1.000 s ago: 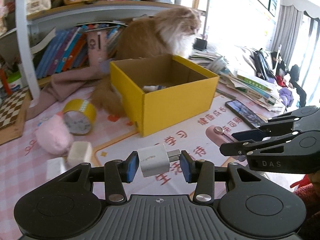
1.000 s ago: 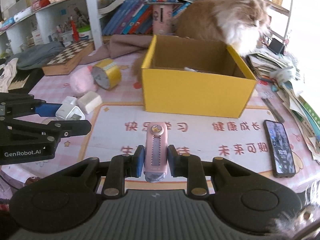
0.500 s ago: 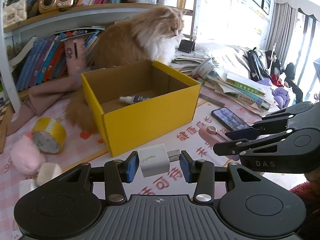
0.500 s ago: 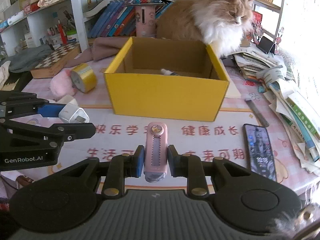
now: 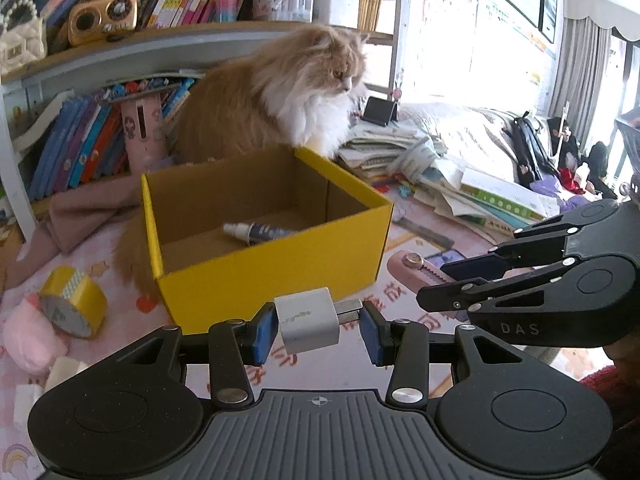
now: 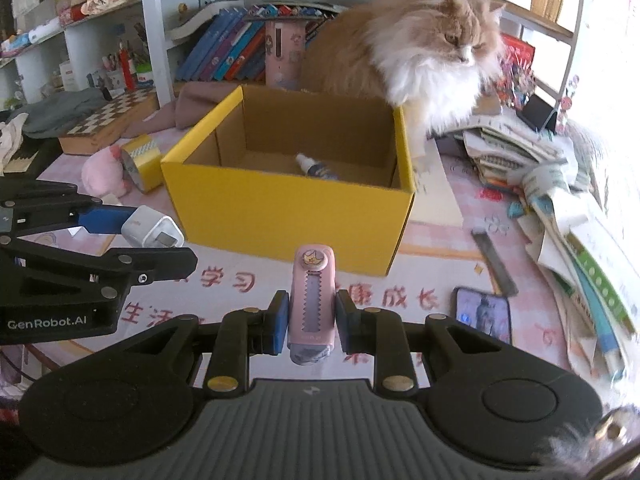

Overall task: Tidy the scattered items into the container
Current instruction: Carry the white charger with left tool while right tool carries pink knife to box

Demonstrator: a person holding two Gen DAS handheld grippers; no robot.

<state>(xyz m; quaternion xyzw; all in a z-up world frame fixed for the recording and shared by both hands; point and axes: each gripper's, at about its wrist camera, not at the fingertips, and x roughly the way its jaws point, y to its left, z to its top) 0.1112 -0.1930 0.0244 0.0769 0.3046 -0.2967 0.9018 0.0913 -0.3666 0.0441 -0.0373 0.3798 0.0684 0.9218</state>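
Observation:
My left gripper (image 5: 318,330) is shut on a white plug adapter (image 5: 308,320), its metal prongs against the right pad. My right gripper (image 6: 311,322) is shut on a pink utility knife (image 6: 312,300), held upright. Both hang just in front of the open yellow cardboard box (image 5: 276,268) (image 6: 288,208). A small spray bottle (image 5: 256,233) (image 6: 318,168) lies on the box floor. From the left wrist view the right gripper (image 5: 460,284) shows at the right with the knife (image 5: 416,266); from the right wrist view the left gripper (image 6: 132,236) shows at the left with the adapter (image 6: 154,232).
A fluffy orange and white cat (image 5: 280,96) (image 6: 420,48) sits right behind the box. A yellow tape roll (image 5: 72,306), a pink plush (image 5: 28,336) and white blocks (image 5: 60,370) lie left. A phone (image 6: 484,314), a ruler (image 6: 494,262) and stacked papers (image 6: 560,200) lie right.
Both grippers have moved toward the yellow box with their items still held; the box now looks larger and the bottle inside shows fully. The cat stayed behind it.

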